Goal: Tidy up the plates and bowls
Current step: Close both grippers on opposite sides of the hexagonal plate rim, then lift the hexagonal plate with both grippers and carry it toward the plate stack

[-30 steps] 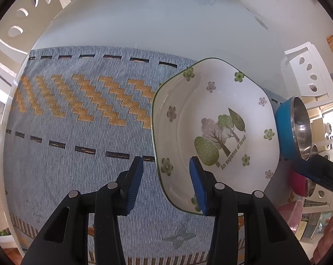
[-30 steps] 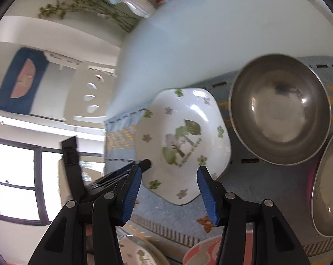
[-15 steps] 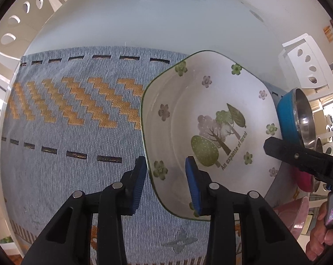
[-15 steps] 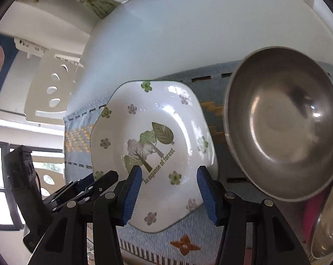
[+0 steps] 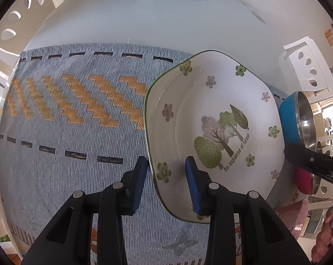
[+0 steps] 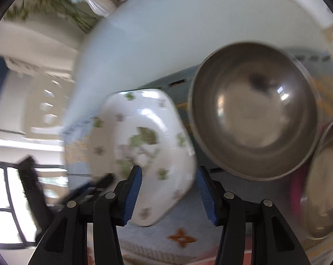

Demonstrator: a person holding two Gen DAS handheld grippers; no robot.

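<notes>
A white hexagonal plate (image 5: 212, 132) with tree and flower prints lies on the blue-grey woven mat (image 5: 78, 114). My left gripper (image 5: 166, 185) is open, its fingers straddling the plate's near-left rim, one pad outside and one pad (image 5: 191, 185) inside. In the blurred right wrist view the same plate (image 6: 142, 148) lies just ahead of my right gripper (image 6: 169, 195), which is open and empty. A blue-sided steel bowl (image 5: 298, 119) sits to the plate's right; its steel inside (image 6: 254, 110) fills the right wrist view.
A pink-sided steel bowl (image 5: 305, 181) and a pink dish (image 5: 292, 216) lie at the mat's right end. A second steel bowl (image 6: 323, 176) is at the far right. White chairs (image 5: 307, 66) stand around the white table (image 5: 144, 15). A vase (image 6: 100, 3) stands at the far end.
My left gripper has closed in a little on the plate's rim. My right gripper has swung quickly, blurring its view, and the plate now sits lower between its fingers.
</notes>
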